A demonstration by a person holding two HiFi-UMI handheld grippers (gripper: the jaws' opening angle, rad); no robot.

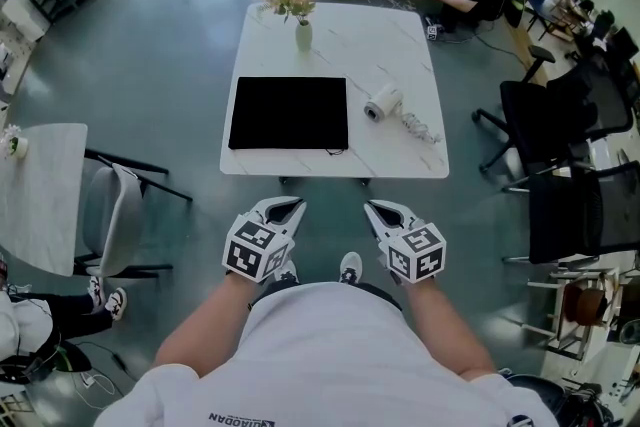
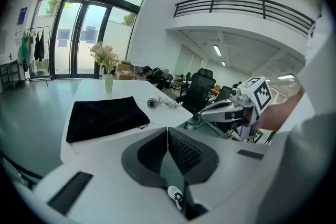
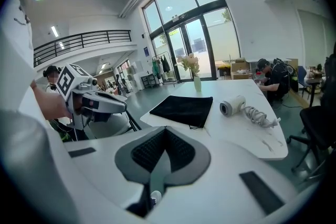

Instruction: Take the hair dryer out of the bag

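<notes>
Left claw point(image 2: 168, 129) and right claw point(image 3: 166, 128) — both closed, empty.

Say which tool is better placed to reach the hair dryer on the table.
Right, probably. The hair dryer lies right of the black bag, nearer the right tool; the left tool faces the bag. Both are shut.

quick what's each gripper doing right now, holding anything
Left gripper: jaws closed, holding nothing.
Right gripper: jaws closed, holding nothing.
</notes>
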